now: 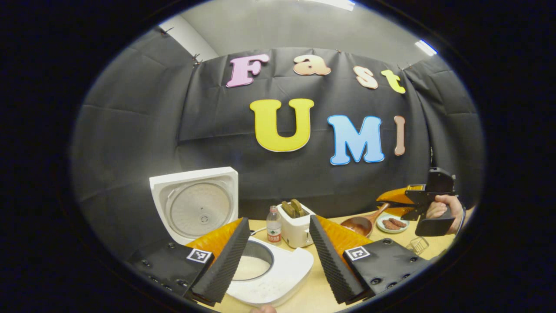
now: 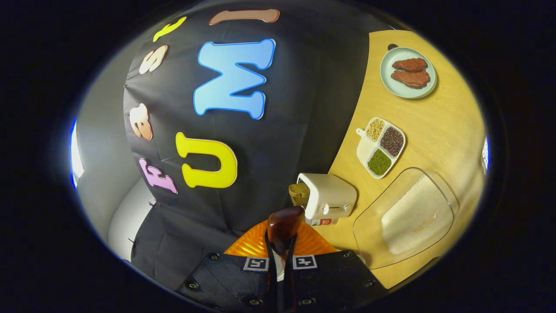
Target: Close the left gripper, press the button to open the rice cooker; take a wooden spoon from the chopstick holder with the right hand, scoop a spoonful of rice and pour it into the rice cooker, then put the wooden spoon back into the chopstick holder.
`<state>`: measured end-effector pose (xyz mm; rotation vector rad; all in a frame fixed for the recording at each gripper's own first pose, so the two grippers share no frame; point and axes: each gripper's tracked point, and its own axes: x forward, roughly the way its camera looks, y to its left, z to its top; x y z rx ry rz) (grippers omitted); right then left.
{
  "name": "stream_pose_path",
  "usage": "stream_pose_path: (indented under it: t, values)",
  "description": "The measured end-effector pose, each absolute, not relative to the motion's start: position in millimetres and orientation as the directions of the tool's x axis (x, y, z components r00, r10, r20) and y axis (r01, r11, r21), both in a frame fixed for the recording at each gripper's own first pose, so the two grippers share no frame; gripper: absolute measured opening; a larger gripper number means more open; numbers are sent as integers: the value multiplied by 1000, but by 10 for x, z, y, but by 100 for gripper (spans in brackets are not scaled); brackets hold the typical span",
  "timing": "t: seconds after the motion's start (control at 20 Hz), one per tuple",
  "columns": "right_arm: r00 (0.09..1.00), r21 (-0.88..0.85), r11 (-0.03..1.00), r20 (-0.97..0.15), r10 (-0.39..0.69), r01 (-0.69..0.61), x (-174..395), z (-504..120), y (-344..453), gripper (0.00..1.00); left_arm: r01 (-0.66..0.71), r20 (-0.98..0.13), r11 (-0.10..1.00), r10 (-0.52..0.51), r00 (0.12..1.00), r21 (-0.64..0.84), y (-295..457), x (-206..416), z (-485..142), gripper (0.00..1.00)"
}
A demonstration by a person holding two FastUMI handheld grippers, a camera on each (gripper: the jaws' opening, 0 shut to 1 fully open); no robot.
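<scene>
1. No brand or label reads for me. The water bottle carries a red label too small to make out, and the toaster has a small red sticker at its base that I cannot read either. The square black-and-white markers on the gripper fingers are patterns, not text.
2. My left gripper stands open, its two ribbed fingers spread wide. Between them sits the rice cooker, lid up, white rice visible in the inner pot.
3. My right gripper is clamped on the wooden spoon; both fingers press its handle, and the dark bowl points ahead.
4. In the left gripper view I see that other gripper held in a hand at the far right, the wooden spoon reaching out over the tabletop, bowl just beside a plate of brown pieces. A small wire basket sits near it.
5. The right gripper view adds a divided dish of grains and beans, and a clear container of white rice close to the tabletop's near edge.
6. There is bare wood between the plate, the dish and the container; the toaster sits against the back wall.
</scene>
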<state>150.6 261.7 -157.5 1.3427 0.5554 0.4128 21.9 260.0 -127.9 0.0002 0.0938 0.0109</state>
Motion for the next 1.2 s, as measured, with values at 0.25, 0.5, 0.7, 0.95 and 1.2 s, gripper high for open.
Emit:
stream_pose_path:
  t: [0.25, 0.5, 0.7, 0.95, 1.2]
  values:
    - [740, 977, 210, -122, 661, -27, 1582, -1460, 3281, 6, -21, -112, 1000, 20, 993, -7, 2785, 154, -1379, 96]
    - [677, 953, 286, -149, 720, -95, 1704, -1482, 3990, 6, -41, -136, 999, 39, 990, -12, 2976, 49, -1499, 96]
    - [614, 915, 360, -179, 769, -183, 1717, -1470, 4589, 6, -64, -151, 998, 62, 987, -9, 3100, -23, -1594, 96]
    - [552, 724, 536, -257, 794, -434, 1603, -1512, 5206, 6, -77, -174, 997, 77, 982, 6, 3150, -83, -1739, 96]
    - [531, 336, 625, -334, 779, -705, 1459, -1534, 5660, 6, -98, -164, 995, 95, 982, -8, 3247, -150, -1735, 95]
